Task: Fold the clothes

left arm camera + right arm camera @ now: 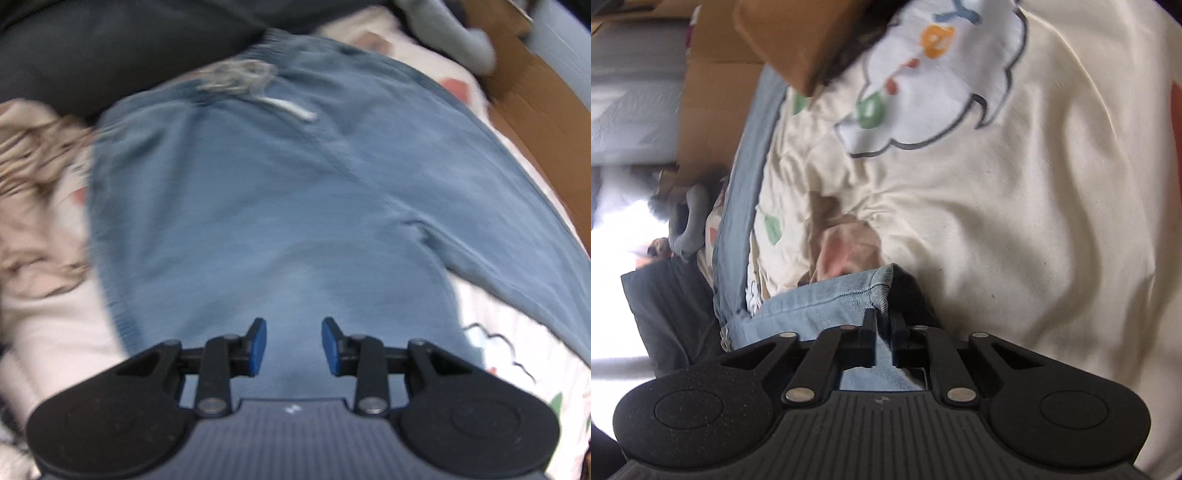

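Left gripper: our fingers stand narrowly apart with nothing between them, hovering above the blue trousers.
Trousers: they lie spread flat ahead of the left fingers, the waistband and its white drawstring at the far end, one leg running off to the right of the fingers.
Bedding: a cream printed cover lies under the trousers.
Right gripper: our fingers are close together around the stitched hem of a trouser leg; we cannot tell whether the pads press on it.
Slip risk: we judge that a loose hold lets the hem drop out as we lift.
Snag risk: closing the left fingers low could pinch the cover too.
Fold risk: uneven pulling could crease the fold.
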`<move>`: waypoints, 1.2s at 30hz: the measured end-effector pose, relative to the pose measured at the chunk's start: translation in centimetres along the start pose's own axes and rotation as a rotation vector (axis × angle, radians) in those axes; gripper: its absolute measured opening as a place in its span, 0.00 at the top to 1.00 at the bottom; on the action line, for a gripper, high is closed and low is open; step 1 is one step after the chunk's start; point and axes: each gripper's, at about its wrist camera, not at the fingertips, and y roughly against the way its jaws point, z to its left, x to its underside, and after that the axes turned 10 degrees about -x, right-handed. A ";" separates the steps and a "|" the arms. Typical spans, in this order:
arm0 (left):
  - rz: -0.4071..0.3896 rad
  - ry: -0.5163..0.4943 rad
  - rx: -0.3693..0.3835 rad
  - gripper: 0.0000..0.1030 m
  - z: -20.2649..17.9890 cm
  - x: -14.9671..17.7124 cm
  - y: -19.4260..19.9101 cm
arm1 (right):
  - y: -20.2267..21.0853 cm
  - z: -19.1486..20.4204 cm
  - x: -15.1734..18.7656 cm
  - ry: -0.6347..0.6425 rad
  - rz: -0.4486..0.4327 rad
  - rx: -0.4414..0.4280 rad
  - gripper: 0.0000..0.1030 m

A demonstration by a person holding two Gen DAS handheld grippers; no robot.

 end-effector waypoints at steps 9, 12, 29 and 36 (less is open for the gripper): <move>-0.036 -0.156 0.093 0.65 -9.4 -2.6 -0.6 | -1.7 -0.3 -1.1 -0.027 -0.029 0.015 0.60; -0.046 -0.240 0.054 0.63 -12.2 -3.4 -1.3 | -2.1 0.0 -1.2 -0.009 -0.019 0.042 0.86; 0.069 -0.471 -0.129 0.61 -19.8 -4.3 -5.1 | 0.4 4.3 0.1 0.157 0.033 0.049 0.98; 0.153 -0.443 -0.168 0.62 -19.9 -4.2 -7.5 | 0.5 4.5 0.4 0.163 0.037 0.063 0.98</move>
